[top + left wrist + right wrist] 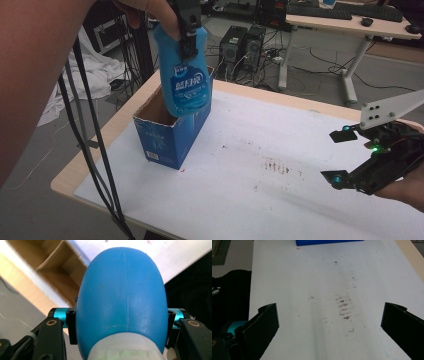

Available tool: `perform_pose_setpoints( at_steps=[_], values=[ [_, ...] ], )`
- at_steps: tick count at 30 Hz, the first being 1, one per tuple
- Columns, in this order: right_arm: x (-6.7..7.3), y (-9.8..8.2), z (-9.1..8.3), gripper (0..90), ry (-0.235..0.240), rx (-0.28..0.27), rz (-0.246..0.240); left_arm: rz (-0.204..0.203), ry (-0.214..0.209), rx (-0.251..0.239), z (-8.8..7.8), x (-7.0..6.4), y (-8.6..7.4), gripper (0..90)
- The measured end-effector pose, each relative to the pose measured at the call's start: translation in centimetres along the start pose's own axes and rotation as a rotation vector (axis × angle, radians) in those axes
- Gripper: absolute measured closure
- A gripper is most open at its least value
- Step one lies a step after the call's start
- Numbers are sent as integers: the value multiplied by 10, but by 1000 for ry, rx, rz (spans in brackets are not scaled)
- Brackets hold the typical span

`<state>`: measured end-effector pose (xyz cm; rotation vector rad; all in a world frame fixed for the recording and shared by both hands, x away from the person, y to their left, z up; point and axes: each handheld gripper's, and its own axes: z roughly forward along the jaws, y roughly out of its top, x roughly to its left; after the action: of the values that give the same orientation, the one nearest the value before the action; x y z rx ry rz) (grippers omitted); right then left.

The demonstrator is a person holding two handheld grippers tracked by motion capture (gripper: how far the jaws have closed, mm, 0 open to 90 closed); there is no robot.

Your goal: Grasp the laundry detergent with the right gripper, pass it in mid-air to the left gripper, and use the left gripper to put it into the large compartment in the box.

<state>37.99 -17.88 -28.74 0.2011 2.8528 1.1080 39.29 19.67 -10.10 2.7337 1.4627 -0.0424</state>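
A blue plastic bottle [186, 75] with a white-printed label hangs upright, its base just inside the open top of a blue cardboard box [169, 134] at the table's left. My left gripper [188, 40] is shut on the bottle's upper part, with a hand above it. In the left gripper view the bottle [122, 297] sits squeezed between the two jaws, the box's brown inside [62, 267] beyond it. My right gripper [345, 157] hovers open over the table's right side, nothing between its jaws. In the right gripper view the box's blue wall [329, 242] lies far ahead.
A white sheet [260, 165] with brown smudges [275, 166] covers the wooden table [70, 177]. Black cables [95, 150] hang at the left edge. Behind the table stand computer towers [245, 45] and another desk [345, 22].
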Motion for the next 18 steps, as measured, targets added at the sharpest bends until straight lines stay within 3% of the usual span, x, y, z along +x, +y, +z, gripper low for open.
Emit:
perform_pose_setpoints(
  at_steps=[2,9,13,18],
  values=[
    [0,1,1,8,-2,6,-3,-82,-3,8,1,11,-3,385],
    [2,2,4,8,-15,24,-12,-284,26,17,10,32,-6,385],
    [3,4,5,8,-20,27,-21,-357,31,10,15,40,-7,385],
    [4,3,4,8,-26,25,-17,-379,27,27,28,48,-6,385]
  ],
)
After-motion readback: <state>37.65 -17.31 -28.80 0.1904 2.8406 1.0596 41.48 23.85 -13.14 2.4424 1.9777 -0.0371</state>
